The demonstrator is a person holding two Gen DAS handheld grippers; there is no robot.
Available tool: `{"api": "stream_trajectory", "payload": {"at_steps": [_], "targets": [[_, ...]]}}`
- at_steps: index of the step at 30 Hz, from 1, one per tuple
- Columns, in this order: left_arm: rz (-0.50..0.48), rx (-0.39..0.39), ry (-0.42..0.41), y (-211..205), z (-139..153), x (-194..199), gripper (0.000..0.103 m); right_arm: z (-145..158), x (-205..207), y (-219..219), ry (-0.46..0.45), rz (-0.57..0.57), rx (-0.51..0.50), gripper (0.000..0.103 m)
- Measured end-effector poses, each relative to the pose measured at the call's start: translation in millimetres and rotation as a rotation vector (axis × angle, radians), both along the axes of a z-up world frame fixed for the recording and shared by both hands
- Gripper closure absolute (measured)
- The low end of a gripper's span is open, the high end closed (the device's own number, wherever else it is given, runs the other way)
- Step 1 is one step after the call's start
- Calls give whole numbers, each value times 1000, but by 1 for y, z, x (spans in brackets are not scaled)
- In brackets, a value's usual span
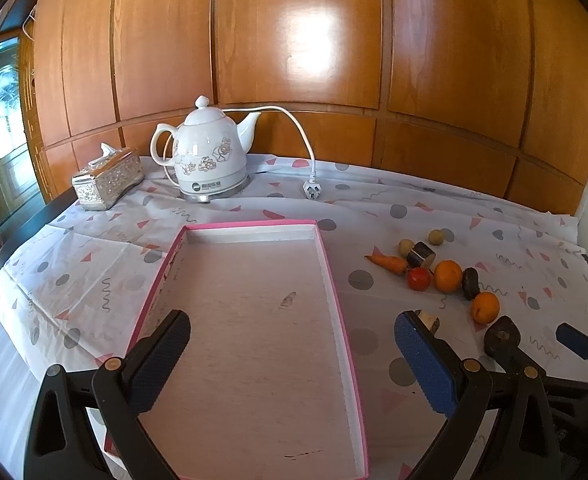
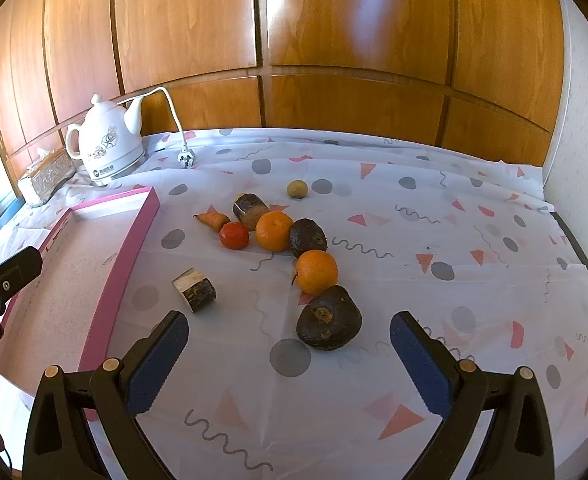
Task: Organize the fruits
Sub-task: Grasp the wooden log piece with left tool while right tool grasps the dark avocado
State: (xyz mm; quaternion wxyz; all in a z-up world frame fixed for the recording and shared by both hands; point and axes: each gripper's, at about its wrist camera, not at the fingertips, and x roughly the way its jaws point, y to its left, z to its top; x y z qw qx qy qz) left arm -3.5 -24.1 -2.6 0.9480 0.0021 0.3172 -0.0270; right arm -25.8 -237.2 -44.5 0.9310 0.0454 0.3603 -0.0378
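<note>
While both tongs gape empty, the right tongs (image 2: 289,354) sit nearest the dark avocado (image 2: 329,318) on the desk, dead ahead at 12 o'clock, stem end facing them; left tongs (image 1: 292,350) hover over the pink tray (image 1: 335,280).

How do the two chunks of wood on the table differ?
The near wood chunk lies alone beside the pink tray, its pale cut face showing. The far wood chunk sits crowded among the fruit, against an orange, and looks darker. Both are short, bark-covered log pieces.
</note>
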Motion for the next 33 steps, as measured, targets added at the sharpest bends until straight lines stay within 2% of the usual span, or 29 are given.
{"api": "stream_trajectory", "payload": {"at_steps": [5,9,12,13,14,19,20,23,25,27,30,31,32,33], "targets": [[-34,-11,17,-4,-4,1,0,-2,0,-9,10,4,21,1],[-129,-59,65,-12,-11,4,0,-10,-1,-29,42,3,85,4],[-184,-65,106,-22,-19,6,0,-18,-4,-47,79,-15,119,16],[-194,-60,111,-24,-20,6,0,-22,-6,-53,92,-25,122,29],[-207,-53,117,-28,-22,7,0,-25,-7,-58,104,-32,126,37],[-263,-23,135,-42,-24,10,1,-40,-6,-71,144,-42,150,49],[-283,-22,148,-45,-26,13,2,-41,-5,-73,144,-38,161,49],[-321,-14,186,-54,-30,20,18,-40,5,-70,136,-14,165,49],[-346,-22,206,-59,-32,23,23,-41,14,-66,131,5,177,49],[-370,-25,223,-66,-34,27,33,-44,25,-60,135,22,177,49],[-394,-20,245,-77,-37,35,36,-50,37,-54,163,40,188,49],[-393,-12,250,-80,-38,39,36,-52,39,-52,171,40,174,51],[-397,-9,251,-82,-39,41,36,-53,40,-50,170,46,174,58],[-400,1,252,-86,-40,45,36,-53,40,-50,168,51,174,59]]}}
